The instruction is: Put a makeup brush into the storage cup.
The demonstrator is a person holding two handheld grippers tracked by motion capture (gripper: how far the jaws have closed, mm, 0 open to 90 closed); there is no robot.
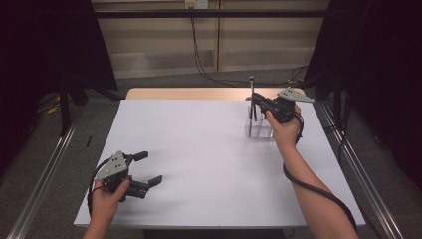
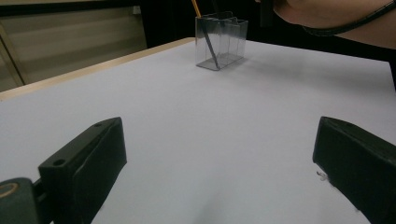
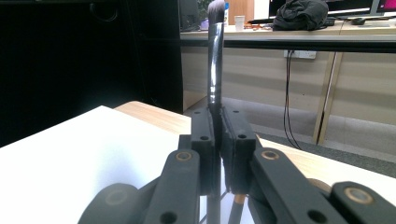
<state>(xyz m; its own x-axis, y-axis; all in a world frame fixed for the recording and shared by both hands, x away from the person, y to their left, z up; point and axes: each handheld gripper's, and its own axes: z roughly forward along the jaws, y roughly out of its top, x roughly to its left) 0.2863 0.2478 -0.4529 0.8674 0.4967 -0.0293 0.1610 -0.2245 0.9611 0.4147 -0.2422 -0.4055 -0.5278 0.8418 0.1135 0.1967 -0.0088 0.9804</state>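
My right hand-held gripper [image 3: 217, 140] pinches the brush [image 3: 215, 60] standing straight up, the clear holder [image 1: 259, 127] right under it, while my left hand-held gripper [image 1: 149, 169] waits spread wide, far away.

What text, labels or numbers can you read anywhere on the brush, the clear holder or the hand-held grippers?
None can be read.
Brush: plain dark handle, no print visible.
Clear holder: no label.
Left hand-held gripper and right hand-held gripper: no markings.
Wall socket: too small to tell.
Screens and clutter on the far desk: blurred, nothing legible.
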